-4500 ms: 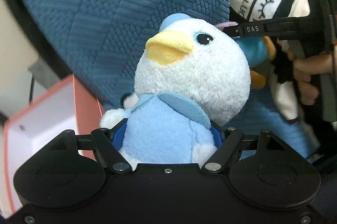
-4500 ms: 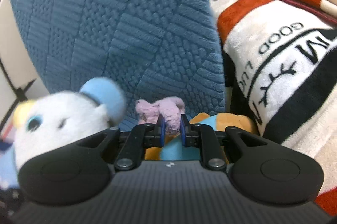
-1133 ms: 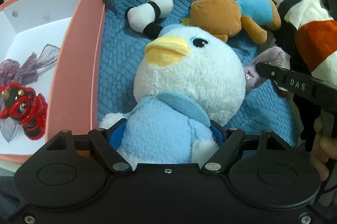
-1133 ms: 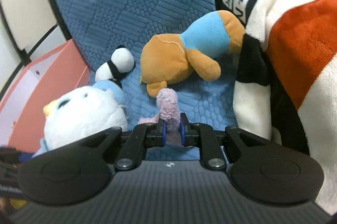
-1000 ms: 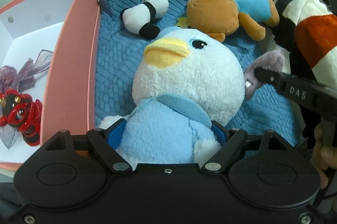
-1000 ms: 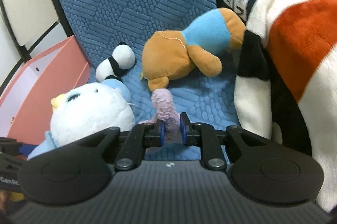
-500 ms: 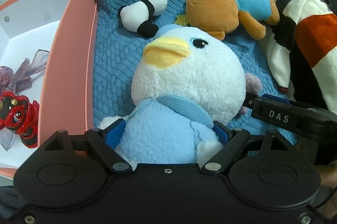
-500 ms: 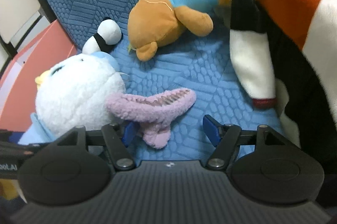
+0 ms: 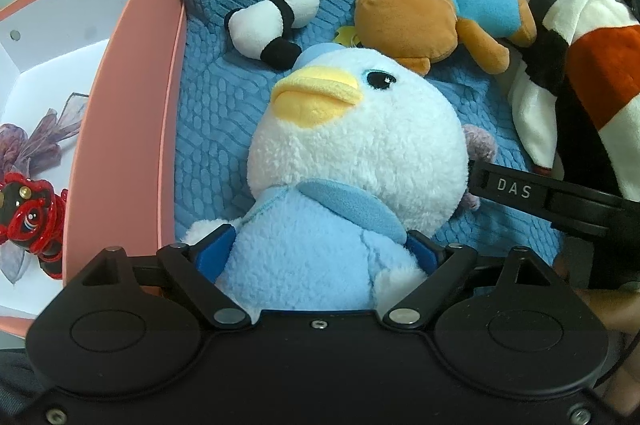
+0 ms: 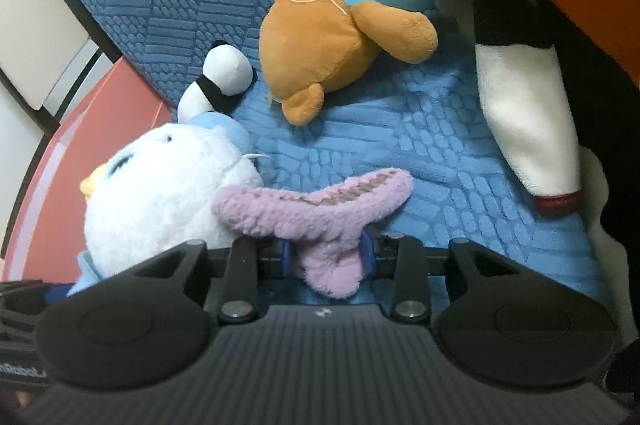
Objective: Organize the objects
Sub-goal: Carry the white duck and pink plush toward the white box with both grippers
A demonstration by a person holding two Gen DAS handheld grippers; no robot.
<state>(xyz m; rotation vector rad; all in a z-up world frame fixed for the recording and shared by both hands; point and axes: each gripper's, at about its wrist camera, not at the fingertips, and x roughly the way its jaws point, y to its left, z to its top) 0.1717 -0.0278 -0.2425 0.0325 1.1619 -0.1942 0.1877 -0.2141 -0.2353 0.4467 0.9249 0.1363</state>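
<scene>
A white duck plush [image 9: 352, 145] in a light blue top lies on the blue cushion [image 9: 216, 113]. My left gripper [image 9: 318, 249] has its blue pads against the sides of the plush's body, and its jaws are opening. A fuzzy pink hair clip [image 10: 312, 205] lies spread on the cushion against the duck's head [image 10: 160, 185]. My right gripper [image 10: 325, 255] is closing, and its pads touch both sides of the clip's handle lobe. In the left wrist view one right finger [image 9: 520, 191] reaches in behind the duck, where a bit of the clip [image 9: 478, 145] shows.
A small panda plush [image 9: 272, 21] and a brown plush in a blue shirt [image 9: 408, 21] lie further back on the cushion. A pink box [image 9: 124, 129] at the left holds a red toy [image 9: 32, 221]. A striped blanket [image 10: 528, 105] borders the right side.
The right gripper let go of the pink clip, opened wide, sank a little, and has closed again around the clip's handle. The clip now lies spread beside the duck. The left jaws stand slightly wider.
</scene>
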